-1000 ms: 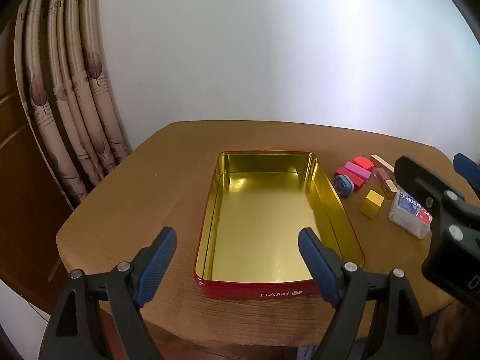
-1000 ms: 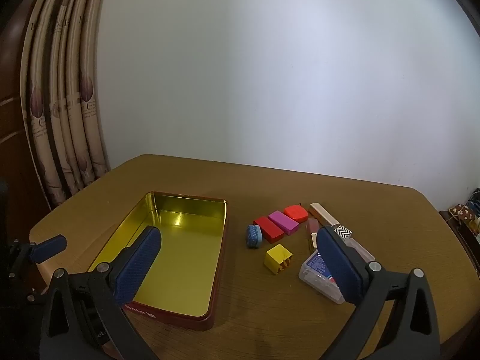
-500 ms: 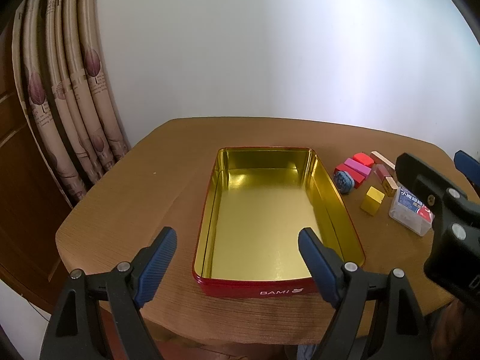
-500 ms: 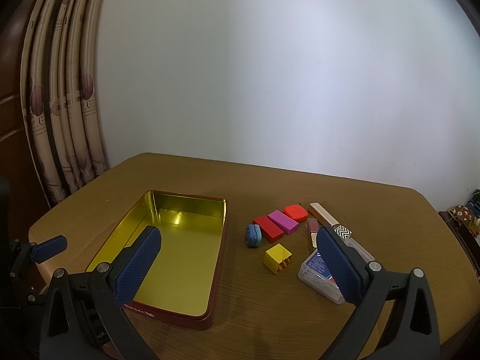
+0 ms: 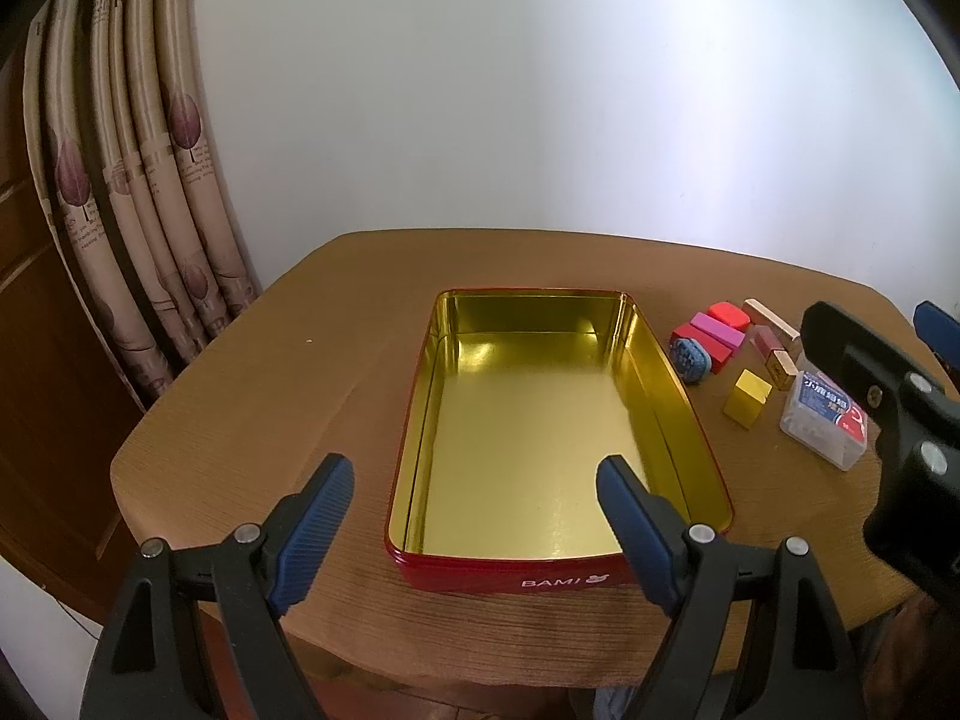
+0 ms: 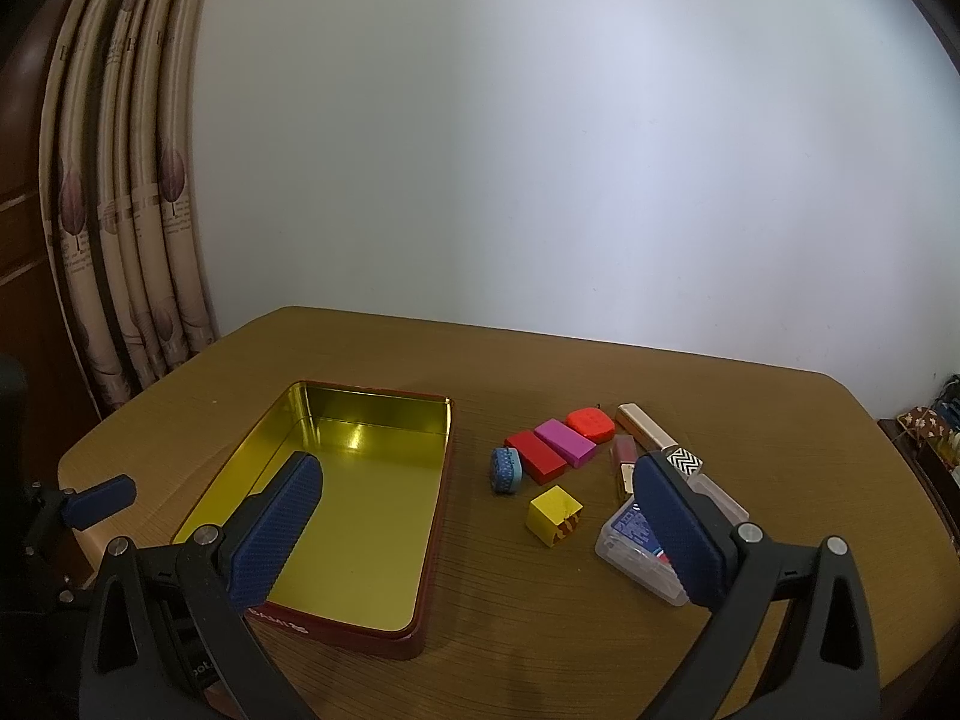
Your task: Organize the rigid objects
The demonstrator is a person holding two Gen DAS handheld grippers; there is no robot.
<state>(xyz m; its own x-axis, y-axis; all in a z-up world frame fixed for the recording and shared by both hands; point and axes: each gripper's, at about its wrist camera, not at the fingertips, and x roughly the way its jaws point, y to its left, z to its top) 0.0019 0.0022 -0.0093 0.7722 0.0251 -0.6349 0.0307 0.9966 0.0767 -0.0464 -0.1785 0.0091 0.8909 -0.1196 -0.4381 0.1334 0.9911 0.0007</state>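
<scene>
Both hand-held grippers hang above the near edge of the table (image 6: 600,360) with their blue pads spread wide and nothing between them. The left hand-held gripper (image 5: 474,528) faces straight down the length of the red tin (image 5: 696,414), probably so it can steady or receive into that container. The right hand-held gripper (image 6: 480,516) looks toward the loose pieces, which suggests it is meant to do the picking.

The tin lies open, its gold floor bare, so nothing is sorted yet. Just beside its right wall the objects lie in a loose cluster: a blue oval piece (image 6: 506,469), a red block (image 6: 536,456) touching a pink block (image 6: 565,441), an orange-red piece (image 6: 591,425), a yellow cube (image 6: 553,515), and a clear plastic box (image 6: 630,546) partly hidden behind the right pad. Their nearness to the tin keeps each transfer short.
</scene>
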